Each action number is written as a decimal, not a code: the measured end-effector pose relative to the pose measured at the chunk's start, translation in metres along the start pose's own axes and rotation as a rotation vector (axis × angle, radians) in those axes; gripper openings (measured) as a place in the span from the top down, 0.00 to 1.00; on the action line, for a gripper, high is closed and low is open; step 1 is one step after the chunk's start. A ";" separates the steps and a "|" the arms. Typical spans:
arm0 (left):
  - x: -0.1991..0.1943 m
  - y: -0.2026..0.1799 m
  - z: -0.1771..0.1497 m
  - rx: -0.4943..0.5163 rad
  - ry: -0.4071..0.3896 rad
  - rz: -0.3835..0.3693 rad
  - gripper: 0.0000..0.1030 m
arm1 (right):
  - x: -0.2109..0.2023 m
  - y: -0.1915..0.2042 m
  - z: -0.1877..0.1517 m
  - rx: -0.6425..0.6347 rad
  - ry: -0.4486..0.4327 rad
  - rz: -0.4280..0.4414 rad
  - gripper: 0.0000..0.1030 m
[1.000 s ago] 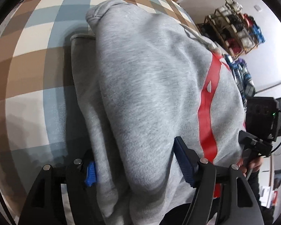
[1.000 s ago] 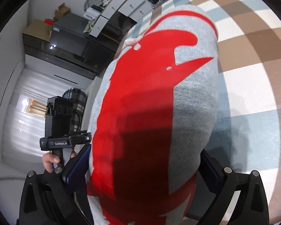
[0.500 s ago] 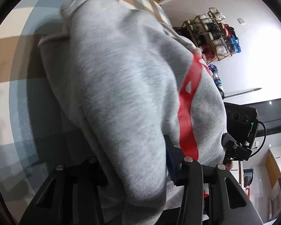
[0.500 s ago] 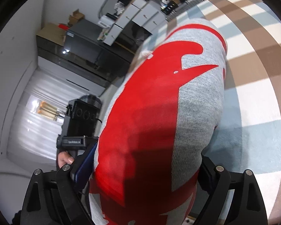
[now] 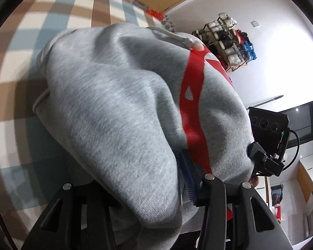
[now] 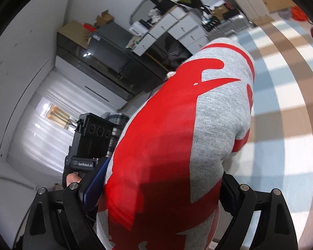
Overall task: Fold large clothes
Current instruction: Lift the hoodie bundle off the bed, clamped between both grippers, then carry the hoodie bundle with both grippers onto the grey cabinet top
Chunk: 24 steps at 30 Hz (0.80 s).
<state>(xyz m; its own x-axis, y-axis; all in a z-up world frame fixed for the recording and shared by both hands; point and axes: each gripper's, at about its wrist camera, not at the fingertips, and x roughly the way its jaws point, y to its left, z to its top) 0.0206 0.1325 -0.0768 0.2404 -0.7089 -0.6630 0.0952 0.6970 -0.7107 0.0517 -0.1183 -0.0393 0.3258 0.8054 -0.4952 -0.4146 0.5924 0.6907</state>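
A folded grey sweatshirt (image 5: 114, 104) with a big red print (image 6: 156, 145) fills both views as a thick bundle. Its near end hangs above the blue, brown and white checked cloth (image 5: 20, 52). My left gripper (image 5: 144, 177) is shut on the grey side; its blue right pad (image 5: 187, 177) presses the fabric and the left one is buried under it. My right gripper (image 6: 162, 183) is shut on the printed side, with both pads against the bundle. Each view shows the other gripper's black camera unit (image 6: 91, 137), with a hand (image 6: 72, 178) below it.
The checked cloth (image 6: 281, 104) spreads away past the bundle. Beyond it stand a wooden rack of clutter (image 5: 229, 39), white drawers (image 6: 173, 31), a dark cabinet (image 6: 106, 48) and a curtained window (image 6: 41, 129).
Both grippers have closed in on the bundle and risen with it. Its near end has come up off the cloth, and both views have tipped up, showing more of the room.
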 end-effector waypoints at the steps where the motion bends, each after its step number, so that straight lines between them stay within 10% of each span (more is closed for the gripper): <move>1: -0.009 -0.002 0.002 0.000 -0.013 0.002 0.61 | 0.002 0.011 0.006 -0.021 -0.002 0.006 0.10; 13: -0.204 -0.005 0.005 -0.009 -0.240 0.140 0.61 | 0.069 0.171 0.080 -0.230 -0.010 0.201 0.10; 19: -0.316 0.026 0.001 -0.067 -0.368 0.359 0.61 | 0.177 0.241 0.096 -0.246 0.035 0.374 0.10; 24: -0.342 0.131 -0.011 -0.200 -0.418 0.471 0.61 | 0.305 0.235 0.066 -0.187 0.184 0.381 0.10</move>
<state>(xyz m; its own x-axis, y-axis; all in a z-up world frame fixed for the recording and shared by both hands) -0.0597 0.4648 0.0540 0.5712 -0.2031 -0.7953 -0.2836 0.8605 -0.4233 0.1104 0.2653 0.0064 -0.0289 0.9463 -0.3219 -0.6269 0.2337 0.7433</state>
